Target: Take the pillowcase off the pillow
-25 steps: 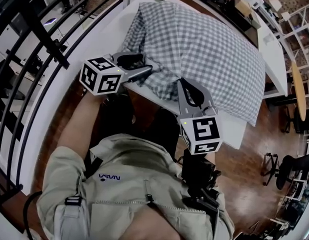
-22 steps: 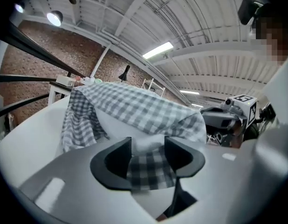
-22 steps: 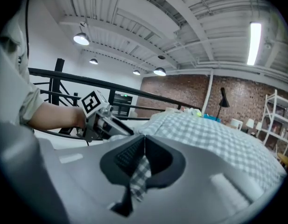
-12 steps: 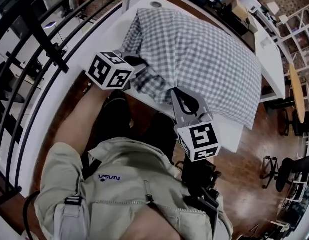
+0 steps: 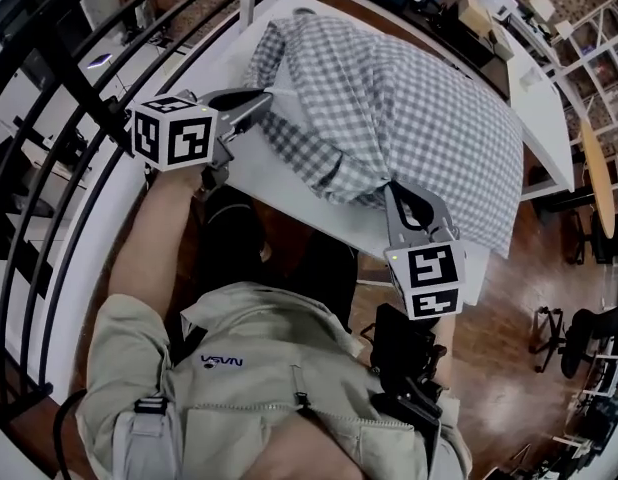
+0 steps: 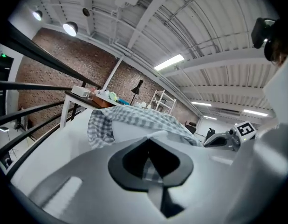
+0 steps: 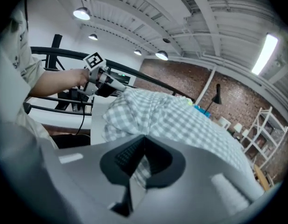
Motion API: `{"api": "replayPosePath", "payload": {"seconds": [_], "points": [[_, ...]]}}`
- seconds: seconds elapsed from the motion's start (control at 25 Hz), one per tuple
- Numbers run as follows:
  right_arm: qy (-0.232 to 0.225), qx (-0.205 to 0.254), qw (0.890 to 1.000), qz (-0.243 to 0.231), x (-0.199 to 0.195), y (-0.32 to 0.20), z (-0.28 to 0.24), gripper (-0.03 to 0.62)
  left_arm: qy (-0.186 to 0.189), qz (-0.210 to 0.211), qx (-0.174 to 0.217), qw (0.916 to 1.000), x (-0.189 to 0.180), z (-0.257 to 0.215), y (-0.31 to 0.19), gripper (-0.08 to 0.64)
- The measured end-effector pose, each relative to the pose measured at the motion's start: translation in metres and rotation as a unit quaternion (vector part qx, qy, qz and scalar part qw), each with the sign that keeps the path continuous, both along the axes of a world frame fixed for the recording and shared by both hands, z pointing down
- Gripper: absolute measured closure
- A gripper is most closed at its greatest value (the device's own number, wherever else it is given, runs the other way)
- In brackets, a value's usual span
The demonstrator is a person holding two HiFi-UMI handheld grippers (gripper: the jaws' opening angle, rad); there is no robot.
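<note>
The grey-and-white checked pillowcase (image 5: 409,88) covers the pillow, which lies on the white table (image 5: 249,173). My left gripper (image 5: 261,98) is shut on the case's near left edge, and checked cloth shows between its fingertips (image 6: 151,146). My right gripper (image 5: 395,186) is shut on a bunched fold at the case's near edge, with cloth pinched in its jaws (image 7: 143,143). The near hem (image 5: 319,158) stretches between the two grippers. The pillowcase (image 7: 181,120) fills the right gripper view. The pillow itself is hidden inside the case.
A black metal railing (image 5: 79,78) curves along the left of the table. White shelving (image 5: 589,38) and desks stand at the far right. An office chair (image 5: 589,338) sits on the wooden floor at the right. My torso is close to the table's near edge.
The left gripper has shut on the pillowcase edge and pulled left and away from me. The right gripper has carried its fold to the right, spreading the near hem.
</note>
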State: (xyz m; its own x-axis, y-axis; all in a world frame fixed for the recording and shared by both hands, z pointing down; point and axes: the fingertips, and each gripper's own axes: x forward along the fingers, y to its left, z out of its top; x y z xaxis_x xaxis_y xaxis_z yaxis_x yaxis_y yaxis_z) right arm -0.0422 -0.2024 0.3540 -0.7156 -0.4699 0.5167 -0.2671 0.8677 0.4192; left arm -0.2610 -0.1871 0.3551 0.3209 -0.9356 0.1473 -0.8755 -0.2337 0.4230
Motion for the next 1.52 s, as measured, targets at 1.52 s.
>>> {"api": "replayPosePath", "payload": {"seconds": [1.52], "points": [[-0.059, -0.078, 0.994, 0.044, 0.009, 0.014, 0.017, 0.586, 0.004, 0.005, 0.038, 0.9992, 0.013, -0.017, 0.034, 0.546]]}}
